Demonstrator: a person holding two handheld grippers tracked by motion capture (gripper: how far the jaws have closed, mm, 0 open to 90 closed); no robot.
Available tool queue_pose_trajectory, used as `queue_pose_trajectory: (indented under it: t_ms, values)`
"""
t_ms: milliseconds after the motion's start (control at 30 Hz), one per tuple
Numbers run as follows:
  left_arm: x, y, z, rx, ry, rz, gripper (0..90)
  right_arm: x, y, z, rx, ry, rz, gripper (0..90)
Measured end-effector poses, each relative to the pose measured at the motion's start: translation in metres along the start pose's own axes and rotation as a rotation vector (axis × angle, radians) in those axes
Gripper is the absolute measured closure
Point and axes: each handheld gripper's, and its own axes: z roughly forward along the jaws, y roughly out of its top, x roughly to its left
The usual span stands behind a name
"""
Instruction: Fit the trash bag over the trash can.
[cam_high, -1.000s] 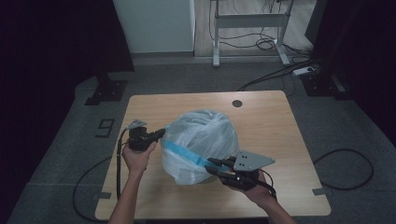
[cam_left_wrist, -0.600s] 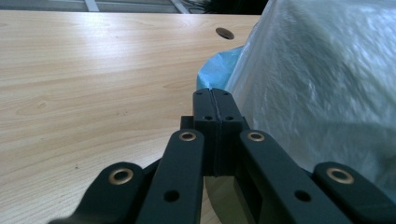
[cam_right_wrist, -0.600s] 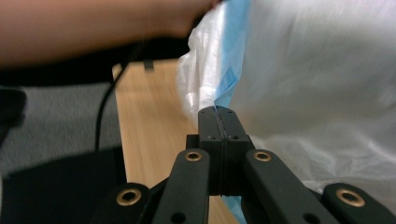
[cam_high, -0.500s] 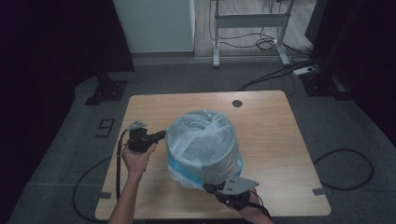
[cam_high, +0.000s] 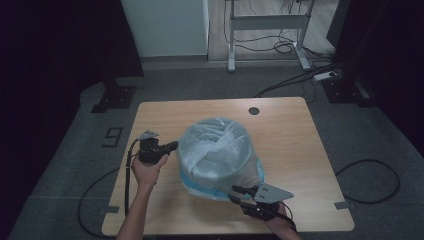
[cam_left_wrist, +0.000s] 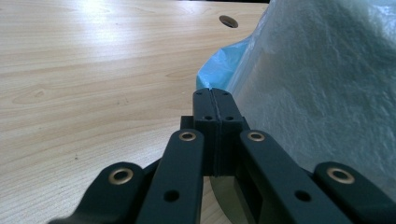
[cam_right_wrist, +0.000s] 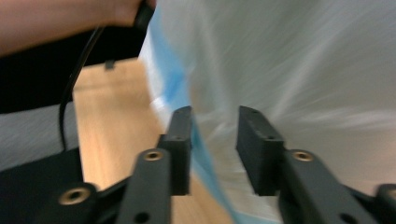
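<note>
A round bin lined with a translucent white plastic bag (cam_high: 217, 150) stands mid-table, and blue film (cam_high: 200, 186) bunches at its base. My left gripper (cam_high: 172, 146) points at the bag's left side; in the left gripper view its jaws (cam_left_wrist: 215, 95) are pressed shut, with the bag (cam_left_wrist: 327, 84) just to their right and nothing visible between them. My right gripper (cam_high: 235, 192) sits at the bag's near lower edge. The blurred right gripper view shows it (cam_right_wrist: 212, 140) open, and the blue edge (cam_right_wrist: 173, 79) of the bag (cam_right_wrist: 289, 60) runs past its left jaw.
The wooden table (cam_high: 290, 130) has a round cable hole (cam_high: 254, 110) near its far edge. A metal desk frame (cam_high: 265, 22), cables and a power strip (cam_high: 327, 76) are on the floor behind, and a black stand base (cam_high: 114, 96) sits at the far left.
My right gripper has pulled back toward the table's near edge and no longer stretches the blue strip. The bag has gone from a rounded bulge to sitting around the bin. The left gripper stayed put.
</note>
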Motion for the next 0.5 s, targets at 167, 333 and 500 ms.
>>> queue_pose_trajectory:
  t_ms: [167, 333, 500]
  values:
    - [-0.001, -0.001, 0.0, -0.004, 0.002, -0.003, 89.4, -0.022, 0.012, -0.031, -0.059, -0.126, 0.027, 49.4]
    - [-0.002, 0.0, 0.001, -0.004, 0.0, -0.001, 89.4, -0.05, 0.022, -0.037, -0.068, -0.123, 0.047, 34.1]
    - [-0.001, 0.0, 0.001, -0.007, -0.001, -0.002, 89.4, -0.075, 0.028, -0.029, -0.061, -0.048, 0.078, 34.9]
